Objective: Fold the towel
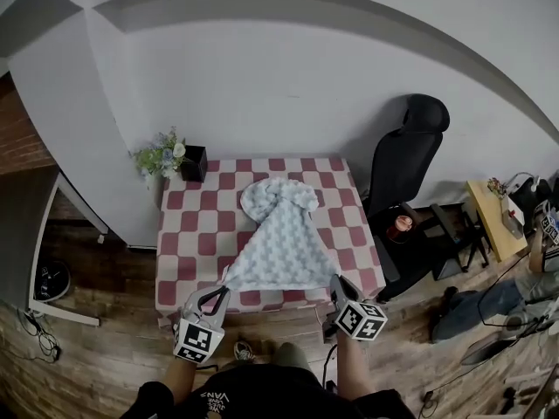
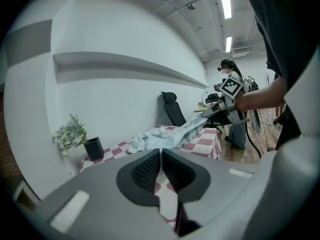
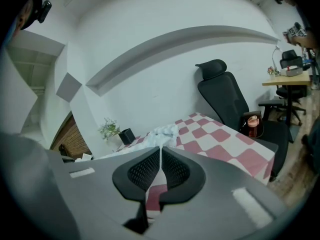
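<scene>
Head view: the fluffy light-blue towel (image 1: 279, 234) is lying on the red-and-white checked table (image 1: 188, 234). The left gripper (image 1: 224, 286) and right gripper (image 1: 335, 281) are each pinching a near corner, jaws clamped tight on the cloth. A flower pot (image 1: 166, 157) is sitting at the far left corner, and a black office chair (image 1: 410, 155) is crowding the right side. Left gripper view: the towel edge is stretching across to the other gripper. Right gripper view: a small reddish bottle (image 3: 252, 124) is sitting by the chair seat. I'm not managing to read the shirt print.
</scene>
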The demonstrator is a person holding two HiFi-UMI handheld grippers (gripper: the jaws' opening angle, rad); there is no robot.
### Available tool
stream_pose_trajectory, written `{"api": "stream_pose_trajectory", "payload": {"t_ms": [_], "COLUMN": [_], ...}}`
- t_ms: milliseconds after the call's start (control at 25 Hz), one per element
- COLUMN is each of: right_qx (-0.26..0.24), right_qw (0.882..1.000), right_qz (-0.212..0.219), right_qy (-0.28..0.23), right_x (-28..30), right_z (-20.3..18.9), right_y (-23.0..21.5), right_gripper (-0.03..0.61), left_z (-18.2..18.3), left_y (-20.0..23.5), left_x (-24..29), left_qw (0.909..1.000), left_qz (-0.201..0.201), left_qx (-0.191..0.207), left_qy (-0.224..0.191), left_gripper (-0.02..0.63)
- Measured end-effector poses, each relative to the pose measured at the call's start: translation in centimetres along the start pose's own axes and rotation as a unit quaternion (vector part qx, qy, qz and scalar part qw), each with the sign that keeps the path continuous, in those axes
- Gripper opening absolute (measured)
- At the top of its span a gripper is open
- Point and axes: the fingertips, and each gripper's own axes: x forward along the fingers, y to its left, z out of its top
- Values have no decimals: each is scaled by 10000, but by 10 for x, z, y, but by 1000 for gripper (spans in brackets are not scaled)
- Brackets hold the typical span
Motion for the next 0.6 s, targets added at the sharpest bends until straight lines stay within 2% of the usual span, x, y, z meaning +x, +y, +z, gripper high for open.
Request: {"api": "stream_pose_trajectory", "payload": {"t_ms": [360, 600], "right_qx": [87, -68], "right_qw": [9991, 9972], "right_qz": [294, 737], "right_qy": [279, 77], "right_x": [-42, -94], "right_z": [-13, 9], "right_y": [-15, -15], "right_gripper": [15, 15], "left_z": [7, 49], "left_y": [-39, -75], "left_x": [-22, -55], "left_qw": [9994, 9965], "left_qz": [336, 733], "left_qx": [53, 334], "left_qy": [67, -224], "left_gripper": [18, 18]}}
